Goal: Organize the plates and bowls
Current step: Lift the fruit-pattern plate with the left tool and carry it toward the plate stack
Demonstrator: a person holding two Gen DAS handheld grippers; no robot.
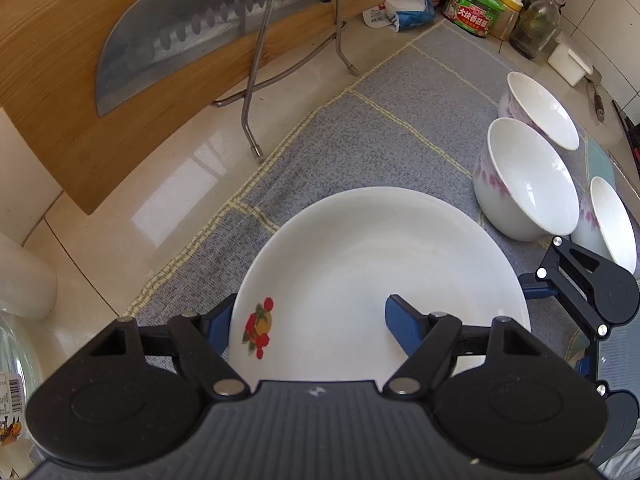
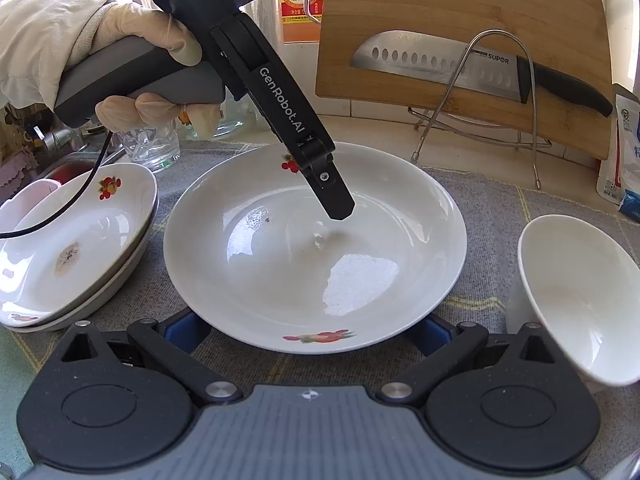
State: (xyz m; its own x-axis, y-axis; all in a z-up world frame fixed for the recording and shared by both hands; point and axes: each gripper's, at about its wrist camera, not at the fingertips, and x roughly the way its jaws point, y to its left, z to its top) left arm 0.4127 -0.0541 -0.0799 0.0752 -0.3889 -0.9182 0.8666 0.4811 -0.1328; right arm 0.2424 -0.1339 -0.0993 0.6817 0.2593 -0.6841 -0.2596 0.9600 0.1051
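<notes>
The round white ceramic plate with fruit print (image 1: 360, 280) lies between the left claw (image 1: 308, 320) fingers, which clamp its rim; the right claw (image 2: 308, 330) stands open beside it.

Pretty bright daylight all round, colours look clean. Strong glare patches on the plate (image 2: 316, 248) in the right wrist view, and window reflections on the glossy surface (image 1: 176, 184) in the left one. Shadows are soft. Heavy fisheye bending: the cutting board (image 1: 80, 92) curves, corners go black. The knife (image 1: 192, 40) looks a bit soft, the centre is sharp.
</notes>
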